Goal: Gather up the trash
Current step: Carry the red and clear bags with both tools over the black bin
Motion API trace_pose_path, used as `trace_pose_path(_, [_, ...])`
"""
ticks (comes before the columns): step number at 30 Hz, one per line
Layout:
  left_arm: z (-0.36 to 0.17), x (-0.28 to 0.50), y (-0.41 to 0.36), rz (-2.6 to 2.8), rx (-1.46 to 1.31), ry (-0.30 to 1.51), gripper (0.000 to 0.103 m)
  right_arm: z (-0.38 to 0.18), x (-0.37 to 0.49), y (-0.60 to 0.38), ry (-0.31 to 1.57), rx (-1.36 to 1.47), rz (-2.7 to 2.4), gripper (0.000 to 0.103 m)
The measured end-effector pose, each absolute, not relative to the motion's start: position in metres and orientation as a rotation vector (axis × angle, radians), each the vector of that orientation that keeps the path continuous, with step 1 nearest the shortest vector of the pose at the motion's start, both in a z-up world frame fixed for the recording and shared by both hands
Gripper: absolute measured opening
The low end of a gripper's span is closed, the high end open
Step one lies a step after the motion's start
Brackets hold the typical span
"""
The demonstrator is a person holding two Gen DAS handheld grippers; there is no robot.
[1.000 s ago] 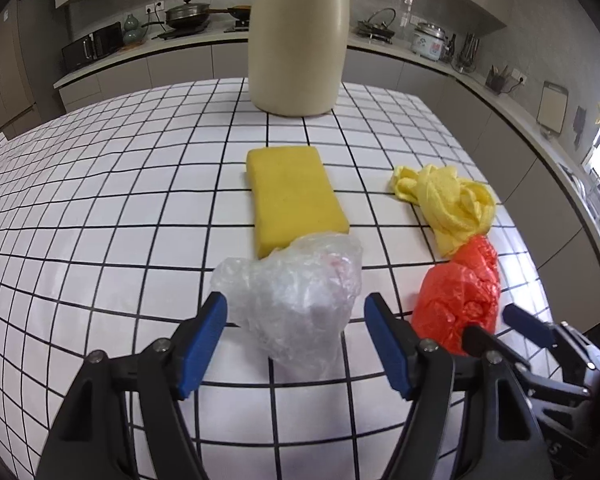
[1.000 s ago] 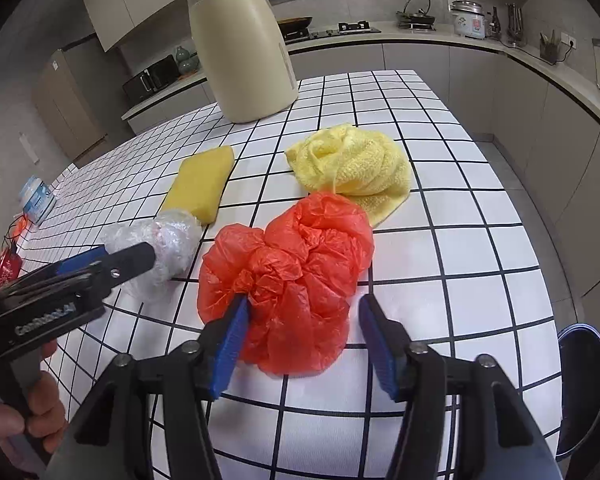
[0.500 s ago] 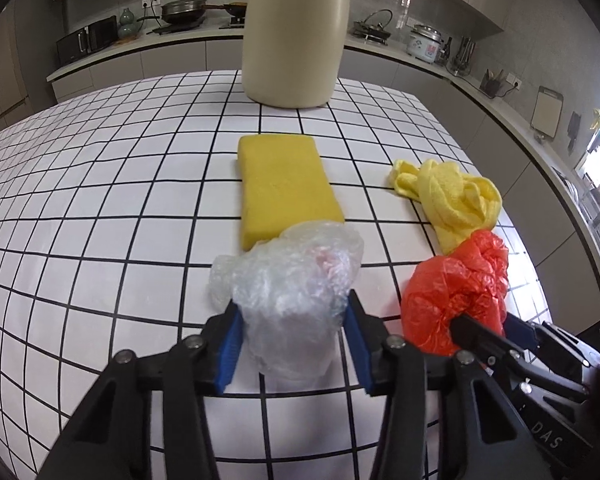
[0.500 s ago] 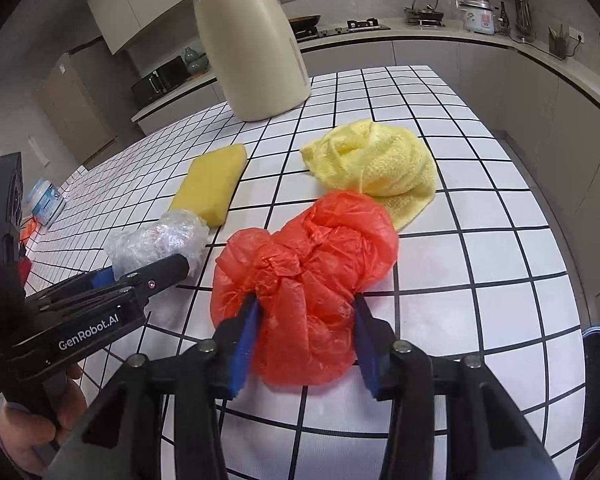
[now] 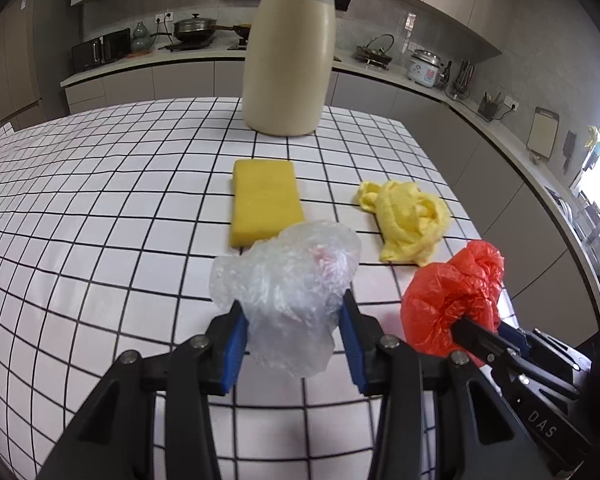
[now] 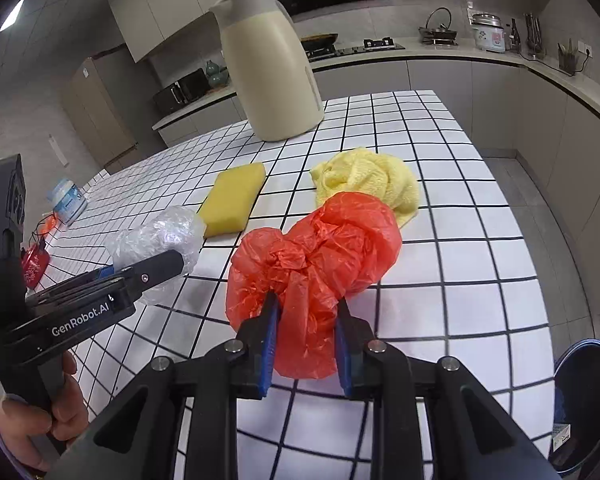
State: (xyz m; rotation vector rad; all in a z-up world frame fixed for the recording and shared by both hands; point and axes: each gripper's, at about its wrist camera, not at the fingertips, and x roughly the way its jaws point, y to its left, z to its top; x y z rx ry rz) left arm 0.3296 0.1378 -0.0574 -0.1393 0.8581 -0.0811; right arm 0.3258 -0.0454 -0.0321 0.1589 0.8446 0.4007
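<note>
Trash is now gripped on both sides, where a second ago each tool stood wide around its bag. Left of the yellow sponge (image 5: pixel 265 201), as the right wrist view shows it, a small white jar (image 6: pixel 67 201) and a red item (image 6: pixel 34 265) stand near the far edge of the tiled counter (image 5: pixel 100 208), untouched. In front of the sponge, the left tool (image 5: pixel 294 338) is closing its blue pads (image 5: pixel 233 346) on the crumpled clear plastic bag (image 5: pixel 288 280), which bulges up from between them and overlaps the sponge's near edge in the left wrist view. Behind the sponge, the cream thermos jug (image 5: pixel 290 52) is left standing. Right of the sponge, the yellow cloth (image 5: pixel 406 218) lies loose and is not being taken. In front of that cloth, the right tool (image 6: pixel 306 340) is clenched on the crumpled red plastic bag (image 6: pixel 316 264), pinched narrow between the pads.

Both bags appear to have come slightly off the counter since the squeeze began, so both pickups are judged secured. What looks like a dark bin rim (image 6: pixel 584 404) is seen below the counter's right edge; carrying both bags there is judged the likely next step.
</note>
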Motion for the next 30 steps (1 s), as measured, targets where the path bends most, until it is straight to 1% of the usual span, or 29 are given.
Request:
trace_pose_path(9, [-0.040,0.305,0.075,-0.133,-0.118,0.830,0.044,-0.014,0.292,-0.101,0.805,0.176,0.381,0.027])
trace_pose_path(16, [-0.032,0.294,0.013,-0.211,-0.093,0.821,0.044,-0.004,0.266,-0.174,0.779,0.204,0.298,0.027])
trace_pose_path(30, [-0.038,0.278,-0.102,-0.382,-0.046,0.855,0.044,-0.007,0.216,-0.310,0.776,0.270,0.104,0.027])
